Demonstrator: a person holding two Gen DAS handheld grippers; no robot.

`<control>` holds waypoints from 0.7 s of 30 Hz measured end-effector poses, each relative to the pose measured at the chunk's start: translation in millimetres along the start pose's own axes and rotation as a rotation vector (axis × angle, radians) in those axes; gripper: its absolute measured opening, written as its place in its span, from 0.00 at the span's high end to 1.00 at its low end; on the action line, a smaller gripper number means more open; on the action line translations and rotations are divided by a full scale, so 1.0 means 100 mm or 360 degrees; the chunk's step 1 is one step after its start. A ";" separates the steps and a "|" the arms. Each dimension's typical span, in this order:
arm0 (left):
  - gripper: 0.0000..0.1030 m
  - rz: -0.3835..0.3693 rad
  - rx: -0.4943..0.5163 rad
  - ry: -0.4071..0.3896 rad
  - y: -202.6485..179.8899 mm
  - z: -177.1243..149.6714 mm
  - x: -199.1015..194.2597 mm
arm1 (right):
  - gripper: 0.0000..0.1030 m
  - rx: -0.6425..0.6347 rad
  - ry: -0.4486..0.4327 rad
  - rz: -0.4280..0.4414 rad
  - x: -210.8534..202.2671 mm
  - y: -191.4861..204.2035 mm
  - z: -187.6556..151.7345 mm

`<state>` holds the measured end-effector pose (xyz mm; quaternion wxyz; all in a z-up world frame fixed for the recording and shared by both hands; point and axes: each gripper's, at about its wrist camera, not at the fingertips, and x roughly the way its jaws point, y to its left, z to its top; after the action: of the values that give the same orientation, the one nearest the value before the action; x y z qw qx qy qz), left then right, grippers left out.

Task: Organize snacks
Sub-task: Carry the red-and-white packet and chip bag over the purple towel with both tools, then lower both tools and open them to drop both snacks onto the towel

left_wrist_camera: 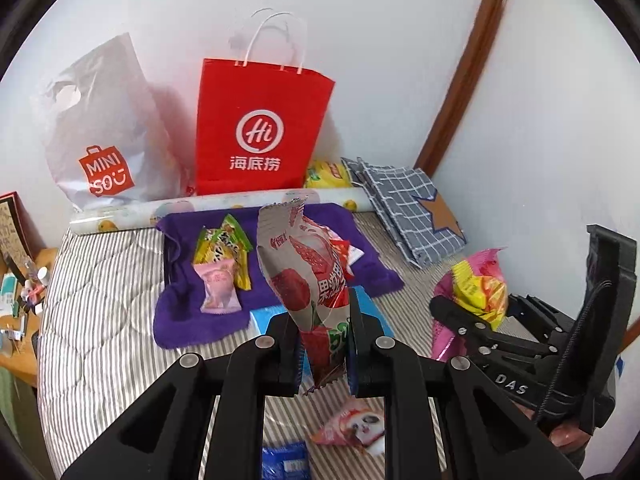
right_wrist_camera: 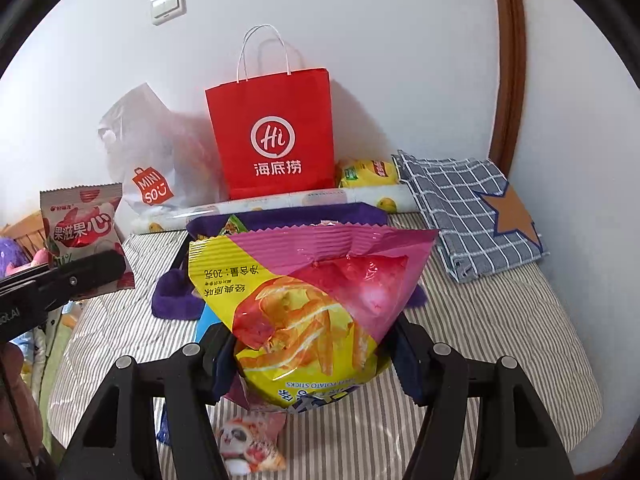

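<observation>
My left gripper (left_wrist_camera: 323, 344) is shut on a red-and-white strawberry candy packet (left_wrist_camera: 298, 264) and holds it upright above the striped bed; the packet also shows at the left of the right wrist view (right_wrist_camera: 86, 232). My right gripper (right_wrist_camera: 308, 364) is shut on a pink-and-yellow potato sticks bag (right_wrist_camera: 308, 300), also seen in the left wrist view (left_wrist_camera: 474, 284). A purple towel (left_wrist_camera: 192, 320) over a dark tray holds green-yellow packets (left_wrist_camera: 224, 248) and a pink packet (left_wrist_camera: 218, 286). A red paper bag (left_wrist_camera: 260, 128) stands at the wall.
A white Miniso bag (left_wrist_camera: 100, 132) leans beside the red bag. A rolled paper (left_wrist_camera: 132, 216), a yellow chip bag (left_wrist_camera: 326, 174) and a checked cloth bag (left_wrist_camera: 408, 208) lie behind. A panda packet (right_wrist_camera: 252, 440) and a blue packet (left_wrist_camera: 286, 460) lie on the bed near me.
</observation>
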<state>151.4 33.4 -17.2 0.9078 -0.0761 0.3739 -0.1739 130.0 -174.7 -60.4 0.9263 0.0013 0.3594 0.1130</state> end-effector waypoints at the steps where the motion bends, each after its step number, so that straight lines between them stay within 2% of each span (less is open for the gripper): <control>1: 0.84 0.0007 -0.0011 0.0007 0.04 0.03 0.05 | 0.39 0.0002 -0.0001 0.0004 0.03 -0.01 0.03; 17: 0.84 0.0009 -0.0179 0.0007 0.65 0.45 0.85 | 0.39 0.0036 0.0072 0.0047 1.07 -0.34 0.59; 21: 0.84 -0.0016 -0.0212 0.0068 0.72 0.44 1.15 | 0.39 0.0011 0.0115 0.0066 1.41 -0.34 0.66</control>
<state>277.1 57.3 -80.2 0.8916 -0.1345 0.4036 -0.1548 282.0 -172.8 -108.3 0.9102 0.0078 0.3928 0.1310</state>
